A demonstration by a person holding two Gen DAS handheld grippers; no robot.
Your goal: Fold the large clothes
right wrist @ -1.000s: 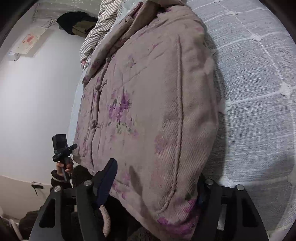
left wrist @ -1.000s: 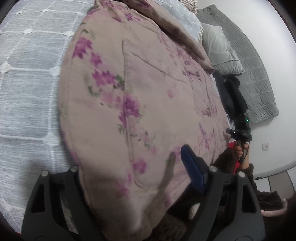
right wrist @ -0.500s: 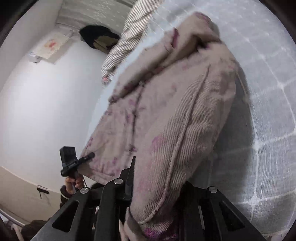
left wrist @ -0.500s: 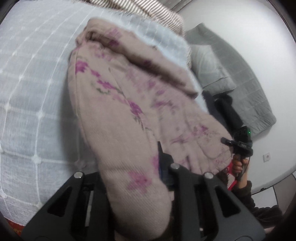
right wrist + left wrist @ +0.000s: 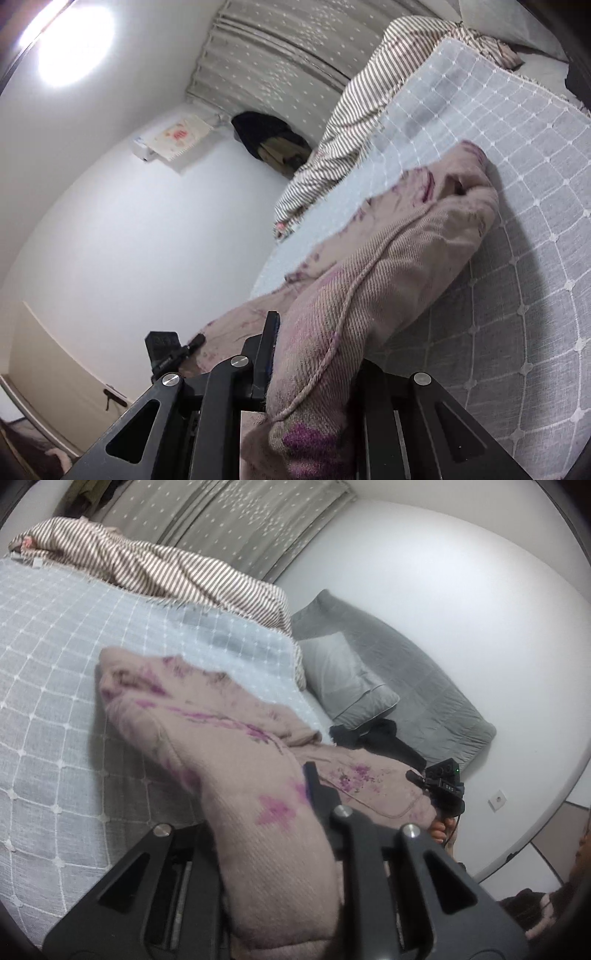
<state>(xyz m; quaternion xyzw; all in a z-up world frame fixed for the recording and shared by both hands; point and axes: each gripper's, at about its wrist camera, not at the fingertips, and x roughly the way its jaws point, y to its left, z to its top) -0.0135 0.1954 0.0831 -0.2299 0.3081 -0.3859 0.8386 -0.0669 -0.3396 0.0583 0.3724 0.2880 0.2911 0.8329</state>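
Had both tongs, left (image 5: pixel 258 834) and right (image 5: pixel 314 354), clamped tight on the floral quilted jacket's (image 5: pixel 236 738) hem above the bed (image 5: pixel 55 686).

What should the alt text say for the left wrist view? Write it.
The left gripper, jaws shut on a corner of a pink floral quilted garment, holds it above a grey checked bedspread. A striped blanket lies beyond.

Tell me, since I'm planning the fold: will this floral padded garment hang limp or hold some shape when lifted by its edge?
The floral padded garment probably sags but stays bulky: between the left gripper and right gripper it drapes in thick rounded rolls onto the bed cover. Its coarse weave likely resists slipping. It seems fairly heavy.
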